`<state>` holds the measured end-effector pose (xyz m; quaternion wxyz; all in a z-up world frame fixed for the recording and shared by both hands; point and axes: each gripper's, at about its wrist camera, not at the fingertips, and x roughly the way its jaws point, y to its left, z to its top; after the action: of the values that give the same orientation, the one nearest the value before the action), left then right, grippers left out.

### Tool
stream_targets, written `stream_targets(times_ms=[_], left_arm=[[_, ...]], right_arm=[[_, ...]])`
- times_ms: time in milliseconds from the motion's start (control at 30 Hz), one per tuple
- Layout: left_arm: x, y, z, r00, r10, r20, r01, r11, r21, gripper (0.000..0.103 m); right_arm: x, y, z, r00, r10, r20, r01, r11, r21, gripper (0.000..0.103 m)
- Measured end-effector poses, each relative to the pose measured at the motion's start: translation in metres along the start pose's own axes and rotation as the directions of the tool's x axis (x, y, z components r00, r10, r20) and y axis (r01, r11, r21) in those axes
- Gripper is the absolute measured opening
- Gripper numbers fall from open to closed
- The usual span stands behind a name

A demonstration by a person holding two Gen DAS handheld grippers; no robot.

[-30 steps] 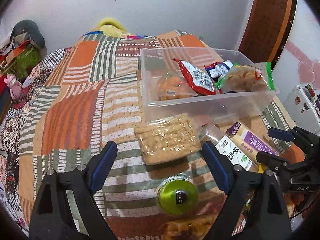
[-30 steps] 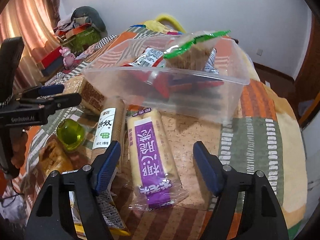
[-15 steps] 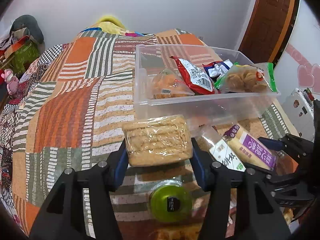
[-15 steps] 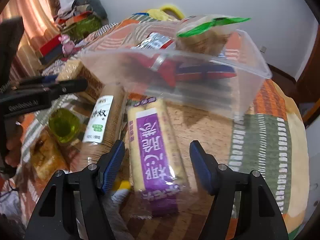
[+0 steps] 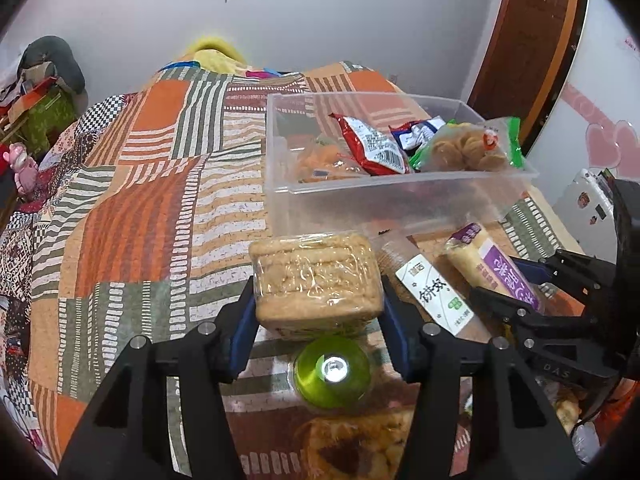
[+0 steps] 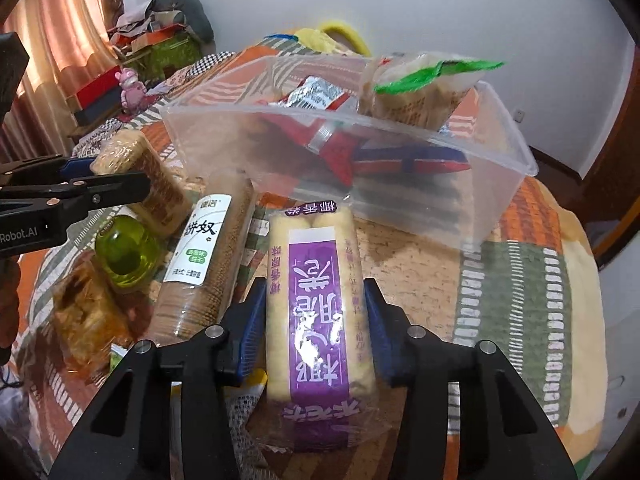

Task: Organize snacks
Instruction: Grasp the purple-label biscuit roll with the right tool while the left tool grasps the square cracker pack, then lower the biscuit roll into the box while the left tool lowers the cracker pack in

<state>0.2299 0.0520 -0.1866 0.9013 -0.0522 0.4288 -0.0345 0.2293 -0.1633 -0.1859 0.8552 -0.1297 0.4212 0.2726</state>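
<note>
My left gripper (image 5: 318, 308) is shut on a clear-wrapped pack of tan biscuits (image 5: 316, 276), held just above the bedspread in front of the clear plastic bin (image 5: 400, 196). My right gripper (image 6: 316, 320) is shut on a purple-labelled pack of pale rolls (image 6: 318, 304), which also shows in the left wrist view (image 5: 492, 264). The bin (image 6: 400, 200) holds several snack bags. A white-labelled cracker sleeve (image 6: 208, 264) and a green-lidded jar (image 6: 126, 256) lie between the grippers.
A brown snack bag (image 6: 88, 316) lies near the jar on the patchwork bedspread (image 5: 140, 220). Clutter and a pink toy (image 6: 130, 88) sit at the far left; a wooden door (image 5: 528, 40) stands at the right.
Both grippers closed: the left one on the biscuit pack, lifting it slightly, and the right one on the purple-labelled pack after moving forward over it.
</note>
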Motion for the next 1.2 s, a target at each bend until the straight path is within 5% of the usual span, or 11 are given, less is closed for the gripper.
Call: stream_targets(times_ms=[633, 1200], left_arm=[[-0.067, -0.008, 0.048, 0.982, -0.038, 0.183, 0.041, 0.999, -0.015, 0.055], [-0.025, -0.011, 0.097, 0.982, -0.022, 0.189, 0.027, 0.999, -0.024, 0.055]], right_arm=[[-0.063, -0.006, 0.034, 0.977, 0.015, 0.213, -0.027, 0.998, 0.052, 0.041], [-0.031, -0.009, 0.095, 0.969, -0.046, 0.244, 0.020, 0.994, 0.108, 0.041]])
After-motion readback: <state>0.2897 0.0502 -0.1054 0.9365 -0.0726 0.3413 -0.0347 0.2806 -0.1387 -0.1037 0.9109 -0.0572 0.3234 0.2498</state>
